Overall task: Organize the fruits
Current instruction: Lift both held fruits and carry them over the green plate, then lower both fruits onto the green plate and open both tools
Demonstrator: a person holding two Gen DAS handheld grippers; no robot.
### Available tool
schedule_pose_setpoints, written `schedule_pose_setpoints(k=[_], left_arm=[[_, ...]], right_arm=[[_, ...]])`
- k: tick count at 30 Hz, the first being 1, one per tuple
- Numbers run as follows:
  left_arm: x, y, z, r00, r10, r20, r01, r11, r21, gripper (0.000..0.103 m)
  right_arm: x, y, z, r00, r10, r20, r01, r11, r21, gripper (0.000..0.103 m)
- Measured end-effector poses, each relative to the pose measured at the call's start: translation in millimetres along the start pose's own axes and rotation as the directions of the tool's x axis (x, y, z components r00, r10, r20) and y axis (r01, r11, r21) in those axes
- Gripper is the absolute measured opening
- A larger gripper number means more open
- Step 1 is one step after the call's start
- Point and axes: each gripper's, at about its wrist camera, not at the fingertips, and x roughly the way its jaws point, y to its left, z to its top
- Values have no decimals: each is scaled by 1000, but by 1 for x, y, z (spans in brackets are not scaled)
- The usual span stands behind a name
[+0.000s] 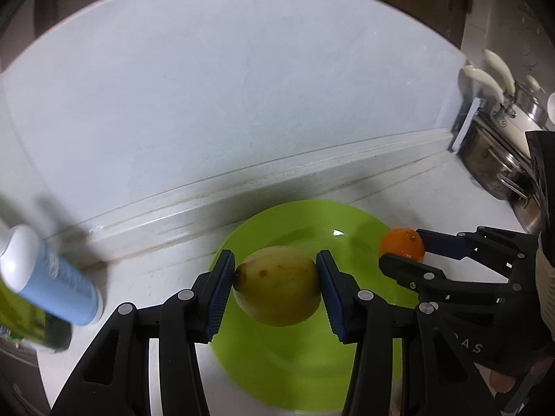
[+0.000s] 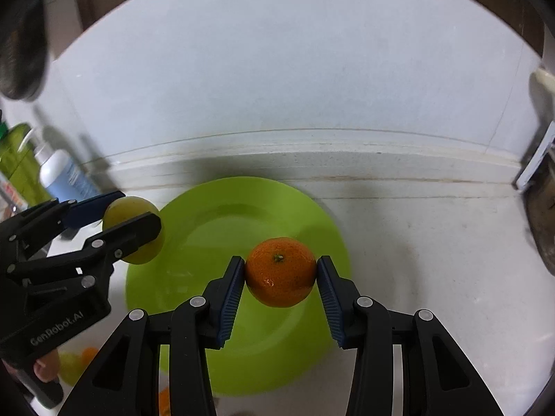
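Observation:
My left gripper [image 1: 275, 286] is shut on a yellow-green round fruit [image 1: 277, 286] and holds it above a lime green plate [image 1: 312, 218]. My right gripper [image 2: 281, 274] is shut on an orange mandarin [image 2: 281, 272] and holds it above the same plate [image 2: 215, 215]. In the left wrist view the right gripper [image 1: 406, 248] with the mandarin [image 1: 402, 244] is at the plate's right edge. In the right wrist view the left gripper [image 2: 133, 213] with the yellow-green fruit [image 2: 137, 230] is at the plate's left edge.
The plate sits on a white counter [image 2: 416, 242] against a white wall. A blue-and-white bottle [image 1: 48, 277] and a green bottle [image 2: 17, 163] stand at the left. Steel pots [image 1: 499, 159] with cream handles are at the right. More fruit [image 2: 74, 360] lies blurred at the lower left.

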Motion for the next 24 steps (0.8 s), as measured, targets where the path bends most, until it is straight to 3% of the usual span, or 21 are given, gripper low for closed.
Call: schedule_pose_setpoints(k=[20,24], left_arm=[[47,6,8,993,-41,-114,38,999,-31,48],[42,6,10,996,-38,-86,35,999,-29,52]], right_arm=[[45,-7,16,997,4,-75,-6,1000,-27,44],[44,-5,16,998,5,-64,-7,999,-38,45]])
